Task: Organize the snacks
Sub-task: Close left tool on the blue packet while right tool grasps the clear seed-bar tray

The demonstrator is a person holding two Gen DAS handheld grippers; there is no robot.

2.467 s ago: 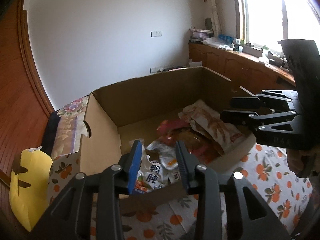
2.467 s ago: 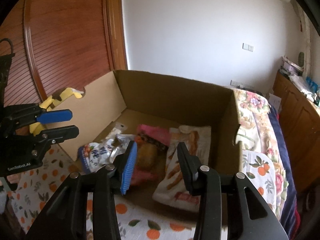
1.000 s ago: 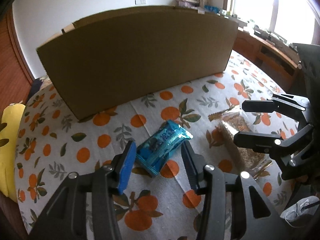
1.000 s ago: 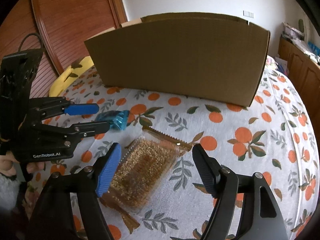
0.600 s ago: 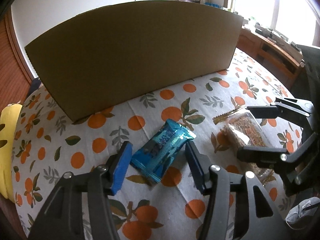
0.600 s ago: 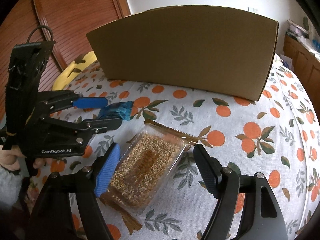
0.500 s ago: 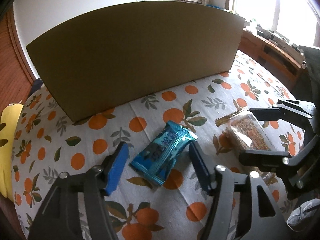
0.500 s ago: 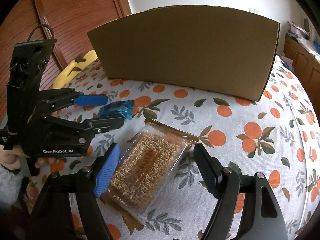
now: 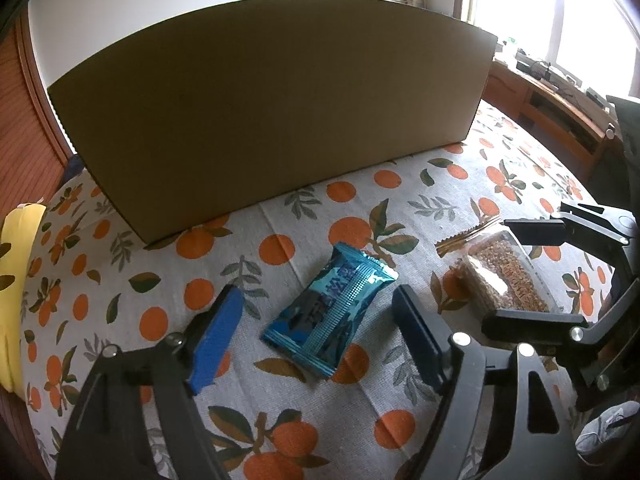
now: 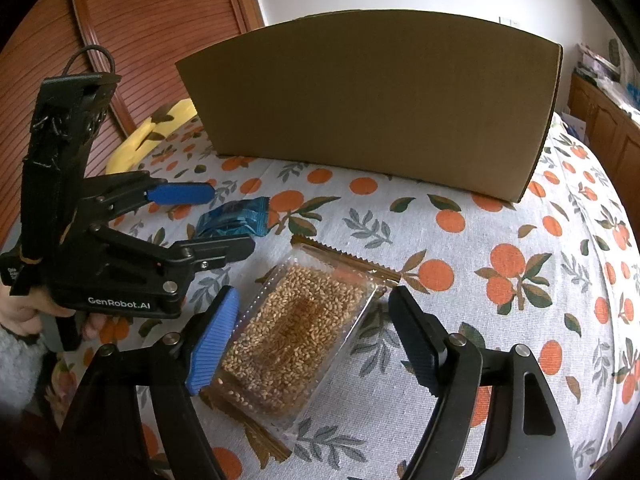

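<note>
Left wrist: left gripper (image 9: 316,320), jaws opening, straddles one blue packet (image 9: 330,312) lying on the cloth (image 9: 120,280), not gripping. One box (image 9: 272,104) stands behind.

Right wrist: right gripper (image 10: 312,340), fingers apart, frames one grain pack (image 10: 292,332), untouched. Two snacks seem left to box.

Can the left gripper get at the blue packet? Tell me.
Probably yes: the left gripper has its jaws opening either side of the blue packet, which lies flat on the tablecloth with nothing over it.
</note>
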